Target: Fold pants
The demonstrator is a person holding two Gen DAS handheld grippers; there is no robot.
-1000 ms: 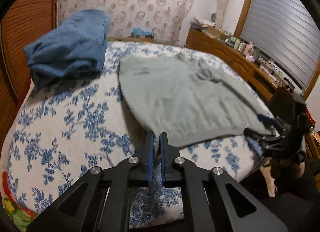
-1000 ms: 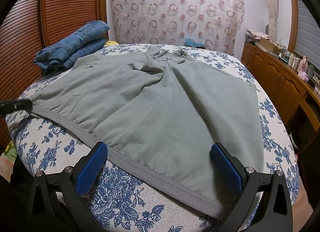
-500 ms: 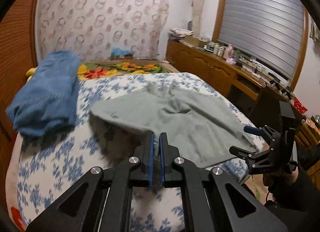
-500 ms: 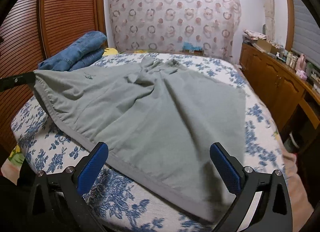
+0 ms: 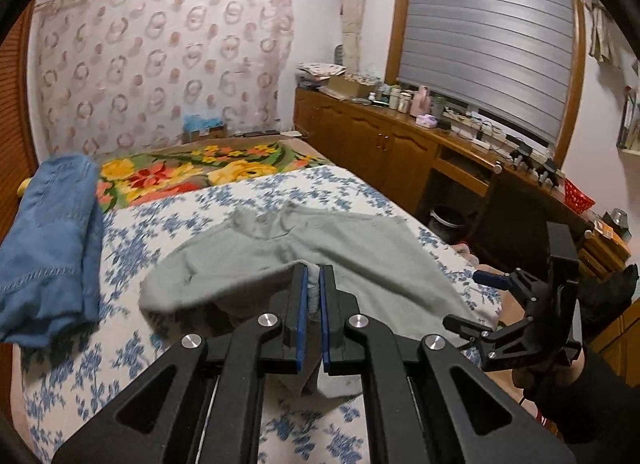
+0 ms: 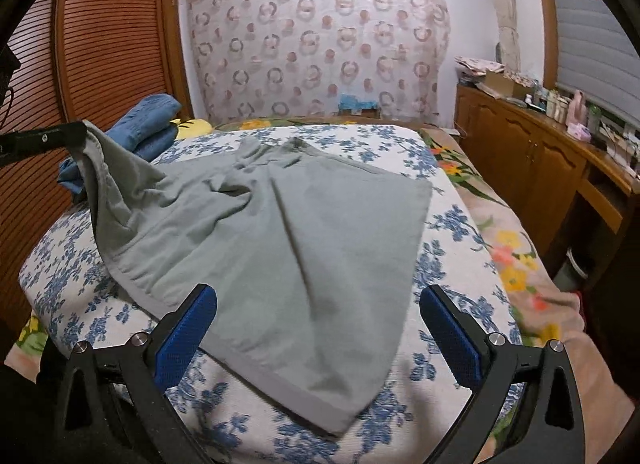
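Observation:
Grey-green pants [image 6: 304,232] lie spread on the blue-flowered bed [image 6: 452,232]. My left gripper [image 5: 313,288] is shut on the waistband corner of the pants [image 5: 360,260] and holds it lifted above the bed. It shows at the left of the right wrist view [image 6: 44,138], with cloth hanging from it. My right gripper [image 6: 318,328] is open and empty, just above the near waistband edge. It also shows at the right of the left wrist view [image 5: 480,300].
Folded blue jeans [image 5: 48,240] lie at the bed's far left, also in the right wrist view [image 6: 148,124]. A flowered blanket [image 5: 192,172] covers the bed's far end. A wooden cabinet [image 5: 400,144] with clutter runs along the right. A slatted wooden door [image 6: 100,44] stands left.
My left gripper has lifted the waistband corner up off the bed and carried it inward, raising that side of the pants. My right gripper has stayed open by the near edge.

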